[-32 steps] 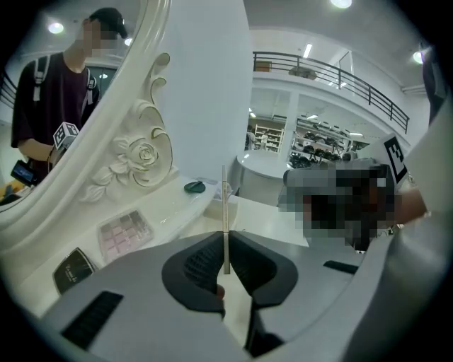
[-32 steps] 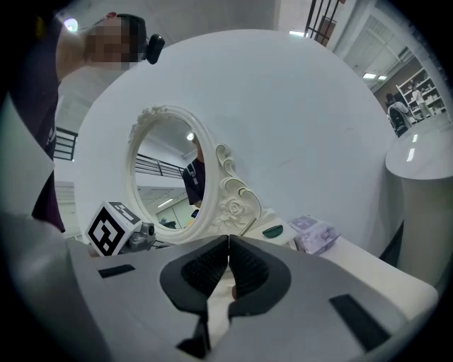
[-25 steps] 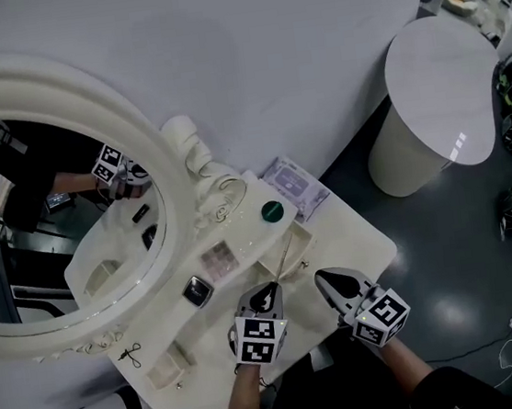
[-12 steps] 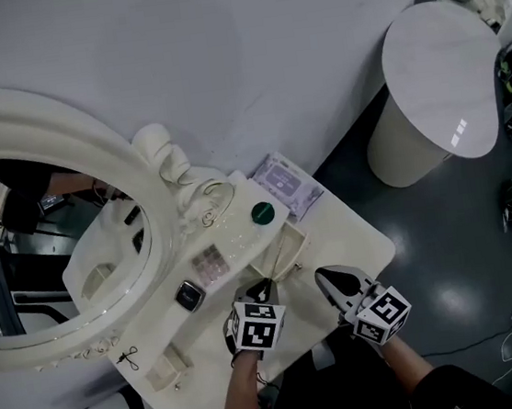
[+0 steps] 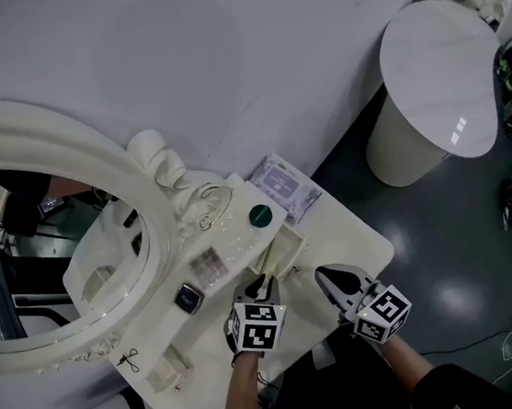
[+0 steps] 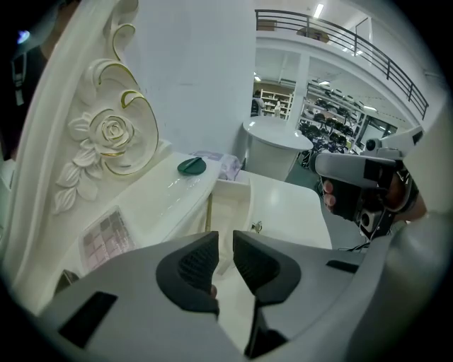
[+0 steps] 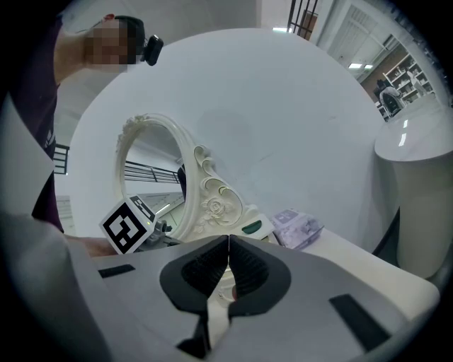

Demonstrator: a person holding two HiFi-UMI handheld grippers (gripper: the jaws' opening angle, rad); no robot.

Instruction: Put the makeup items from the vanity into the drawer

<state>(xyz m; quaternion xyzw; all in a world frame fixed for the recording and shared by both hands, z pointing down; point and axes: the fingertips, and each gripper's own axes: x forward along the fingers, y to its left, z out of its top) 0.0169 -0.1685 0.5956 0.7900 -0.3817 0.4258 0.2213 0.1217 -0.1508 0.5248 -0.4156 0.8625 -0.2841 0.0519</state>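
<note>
1. Only the head view takes in the whole layout. The oval mirror is at far left. A dark square compact and a pale eyeshadow palette lie on the white bench beside it. Further right come a green round compact, the open drawer and a lilac packet at the bench's back corner. A round white pedestal stands well apart at right.
2. The left gripper view adds detail the head view cannot resolve. A thin gold stick shows against the drawer's left wall, and a carved rose decorates the mirror frame.
3. The right gripper view looks across the bench from low down at the mirror, the green round compact and the lilac packet.
4. The left tongs point steeply down over the drawer's near end. Their jaws are slightly spread with nothing between them.
5. The right tongs sit just right of them above the bench's front part, held nearly level. Their jaws are pressed together and empty.
</note>
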